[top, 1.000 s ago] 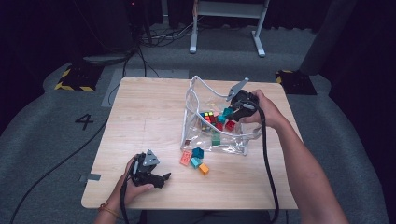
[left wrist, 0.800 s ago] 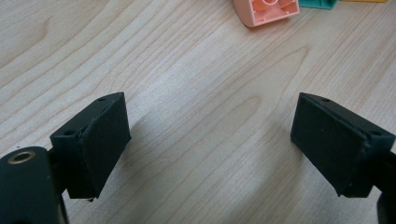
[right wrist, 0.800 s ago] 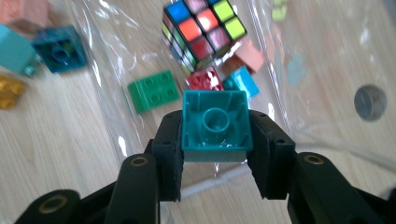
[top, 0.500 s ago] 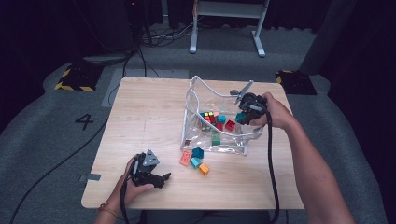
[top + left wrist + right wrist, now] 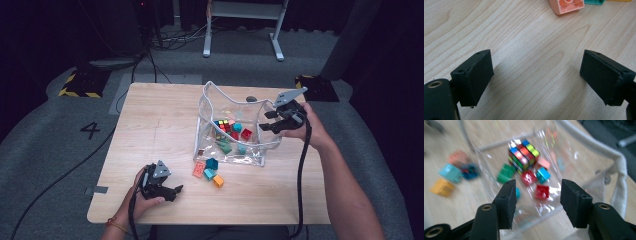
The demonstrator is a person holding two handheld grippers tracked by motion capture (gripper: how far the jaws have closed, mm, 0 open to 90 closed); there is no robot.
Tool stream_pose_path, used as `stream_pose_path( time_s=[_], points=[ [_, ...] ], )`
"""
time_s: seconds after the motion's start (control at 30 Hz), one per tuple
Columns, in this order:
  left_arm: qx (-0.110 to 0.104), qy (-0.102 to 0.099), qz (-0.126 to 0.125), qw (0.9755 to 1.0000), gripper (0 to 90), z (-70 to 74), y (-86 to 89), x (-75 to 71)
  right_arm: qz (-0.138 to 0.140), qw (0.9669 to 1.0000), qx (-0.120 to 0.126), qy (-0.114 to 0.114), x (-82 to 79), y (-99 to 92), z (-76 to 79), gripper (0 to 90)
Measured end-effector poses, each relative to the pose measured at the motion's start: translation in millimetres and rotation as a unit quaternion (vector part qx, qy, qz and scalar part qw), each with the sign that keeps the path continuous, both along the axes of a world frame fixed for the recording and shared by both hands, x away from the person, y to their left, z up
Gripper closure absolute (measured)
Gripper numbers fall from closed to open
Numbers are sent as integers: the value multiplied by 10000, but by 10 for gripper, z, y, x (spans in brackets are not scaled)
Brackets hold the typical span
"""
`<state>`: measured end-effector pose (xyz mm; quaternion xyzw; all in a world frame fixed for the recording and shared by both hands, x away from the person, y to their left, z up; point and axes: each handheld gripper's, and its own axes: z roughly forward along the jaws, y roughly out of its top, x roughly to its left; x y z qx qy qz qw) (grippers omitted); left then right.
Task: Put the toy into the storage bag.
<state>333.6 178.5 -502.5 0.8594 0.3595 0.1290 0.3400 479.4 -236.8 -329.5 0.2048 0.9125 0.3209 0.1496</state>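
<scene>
a clear bag [image 5: 235, 145] sits on the table [image 5: 160, 125], right of its middle, mouth gaping upward, and everything here is placed off that bag. inside it lie a puzzle cube [image 5: 223, 123] toward the far wall, with red, teal and green blocks scattered just nearer; the right gripper view shows the cube [image 5: 523, 154] through the plastic with a red block [image 5: 528, 177] and a teal one [image 5: 543, 175] just beside it. the right gripper [image 5: 272, 121] hovers at the bag's right rim, above the opening, its jaws having just been opening and now apart with nothing between them, only the bag's contents seen past them. outside the bag, against its near wall, a small cluster rests on the wood: a pink block [image 5: 199, 169], a dark teal one [image 5: 212, 163], a lighter teal one [image 5: 208, 174] and an orange one [image 5: 218, 181]. well to the near left of the bag, the left gripper [image 5: 170, 192] lies low by the table edge, jaws spread wide and empty over bare wood, the pink block [image 5: 566, 5] some way ahead of them.
</scene>
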Motion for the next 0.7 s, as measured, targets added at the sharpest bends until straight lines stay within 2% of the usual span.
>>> stream_pose_path(
  time_s=[0.03, 0.1, 0.17, 0.27, 0.3, 0.37, 0.4, 0.47, 0.63, 0.7],
  points=[
    [0, -1, 1, 10000, 116, 0, 0, 0, 68, 9997, 197, -101, -47, -28, 14, 467],
    [1, 0, -1, 10000, 116, 0, 0, 0, -3, 9982, 512, -315, -159, -68, 44, 454],
    [-5, 4, 4, 10000, 116, 0, -1, -1, -32, 9955, 830, -462, -280, -119, 78, 437],
    [1, 0, 1, 10000, 116, 0, 0, 0, 9, 9924, 1097, -553, -435, -178, 115, 404],
    [2, -1, -1, 10000, 116, 0, 0, 0, -15, 9918, 1125, -613, -513, -200, 126, 383],
    [2, -1, 0, 10000, 116, 0, 0, 0, -29, 9910, 1149, -687, -562, -216, 128, 366],
    [3, -1, 0, 10000, 116, 0, 0, 0, -22, 9886, 1258, -825, -724, -297, 114, 354],
    [2, -1, 1, 10000, 116, 0, 0, 0, -72, 9867, 1354, -900, -844, -344, 88, 340],
    [4, 0, 11, 10000, 116, 1, -2, -1, 23, 9827, 1642, -851, -1124, -455, -58, 353],
    [1, 1, 12, 10000, 116, 0, -2, -1, 39, 9832, 1635, -810, -1202, -465, -136, 355]
  ],
)
